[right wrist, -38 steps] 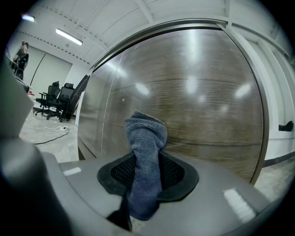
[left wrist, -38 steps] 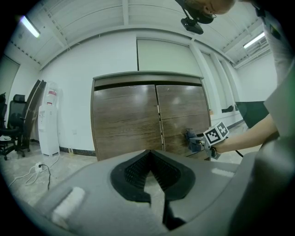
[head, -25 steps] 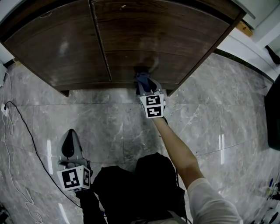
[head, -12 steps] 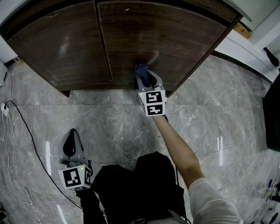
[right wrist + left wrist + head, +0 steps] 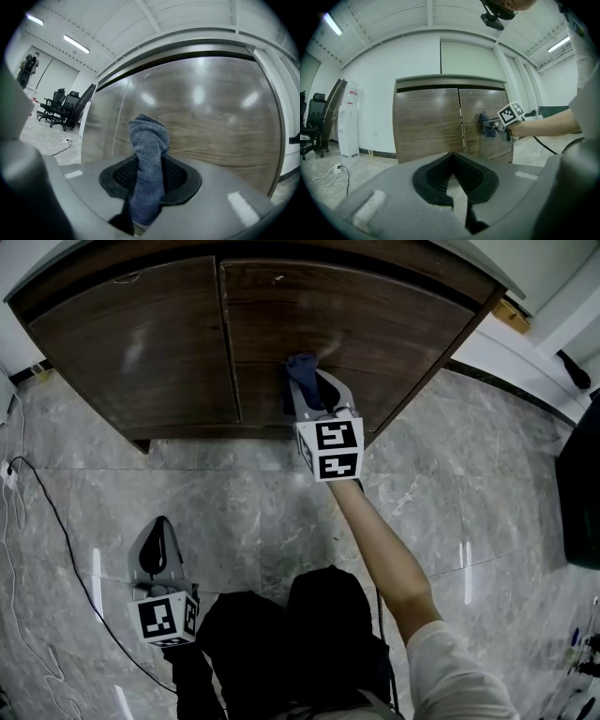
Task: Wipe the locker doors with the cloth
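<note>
While the right gripper (image 5: 150, 180) clamps the cloth (image 5: 148, 136), the cloth touches the door (image 5: 220, 117).

The locker doors (image 5: 375, 324) have a dark wood-grain finish, smooth and semi-glossy. The cloth (image 5: 148, 154) is blue-grey terry, rough-napped. The floor (image 5: 234, 512) is polished grey marble-pattern tile.

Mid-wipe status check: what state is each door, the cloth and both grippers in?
Left locker door: closed.
Right locker door: closed, cloth against it.
Cloth: bunched, clamped in the right gripper's jaws.
Right gripper: shut on the cloth.
Left gripper: jaws together, empty.
</note>
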Motion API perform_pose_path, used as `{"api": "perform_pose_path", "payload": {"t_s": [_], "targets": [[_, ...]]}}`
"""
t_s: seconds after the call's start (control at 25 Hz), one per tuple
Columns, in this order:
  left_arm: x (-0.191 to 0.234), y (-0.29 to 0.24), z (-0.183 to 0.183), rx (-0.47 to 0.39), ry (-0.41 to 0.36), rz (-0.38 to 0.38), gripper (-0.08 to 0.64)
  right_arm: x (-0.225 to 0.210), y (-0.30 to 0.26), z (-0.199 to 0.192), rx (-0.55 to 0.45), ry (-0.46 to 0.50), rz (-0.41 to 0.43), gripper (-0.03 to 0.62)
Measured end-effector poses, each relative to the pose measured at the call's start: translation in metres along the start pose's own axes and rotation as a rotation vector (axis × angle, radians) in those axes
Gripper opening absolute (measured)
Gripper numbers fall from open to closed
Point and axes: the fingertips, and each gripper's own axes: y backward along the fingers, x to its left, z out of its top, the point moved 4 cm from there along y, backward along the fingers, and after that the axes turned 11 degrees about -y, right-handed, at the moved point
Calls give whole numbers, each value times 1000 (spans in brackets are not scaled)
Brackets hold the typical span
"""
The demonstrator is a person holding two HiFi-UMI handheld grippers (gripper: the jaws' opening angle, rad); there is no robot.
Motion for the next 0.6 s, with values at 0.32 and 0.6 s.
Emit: {"api": "perform_pose_path", "payload": {"t_s": [0.32,0.6], "targets": [[2,0,1,-5,9,-2,3,9,0,54,-65,33,16,118],[1,-1,1,-4,0,-13,3,12,0,76,-77,27,19,118]]}}
